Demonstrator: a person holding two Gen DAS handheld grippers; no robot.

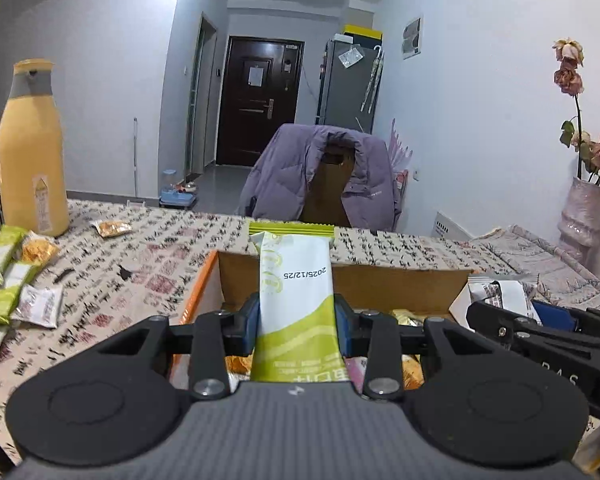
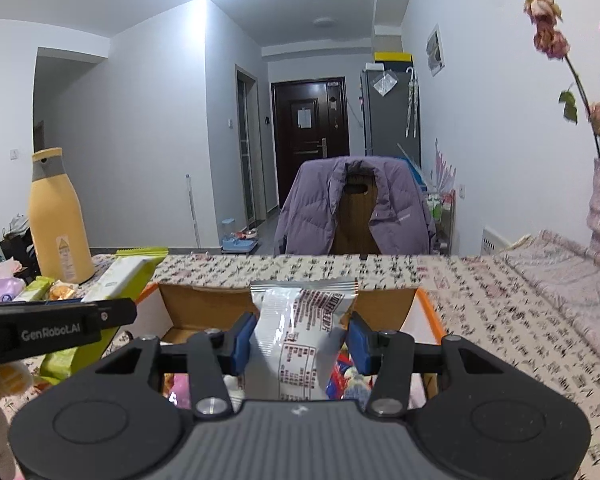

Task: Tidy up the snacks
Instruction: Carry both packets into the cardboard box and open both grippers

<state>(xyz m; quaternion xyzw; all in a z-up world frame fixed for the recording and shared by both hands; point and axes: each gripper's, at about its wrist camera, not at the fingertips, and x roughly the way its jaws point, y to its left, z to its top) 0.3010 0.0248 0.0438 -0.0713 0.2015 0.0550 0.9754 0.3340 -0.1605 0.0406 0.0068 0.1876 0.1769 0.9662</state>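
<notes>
A lived-in apartment: a patterned tablecloth [image 2: 480, 300] covers the dining table, a purple jacket [image 2: 320, 204] drapes a chair, a dark front door [image 2: 310, 120] ends the hallway, dried roses [image 1: 588, 136] stand nearby.

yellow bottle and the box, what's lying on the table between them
In the left wrist view, a small gold packet lies on the patterned cloth between bottle and box; otherwise bare.

Both cams ride low on their grippers, right above the open orange-edged cardboard box [image 1: 204, 280], facing across the patterned tablecloth toward the purple puffer jacket on the chair [image 2: 352, 204]. Left view sits left of the box, right view more centred; both catch box, jacket and tall yellow bottle [image 1: 32, 152].
</notes>
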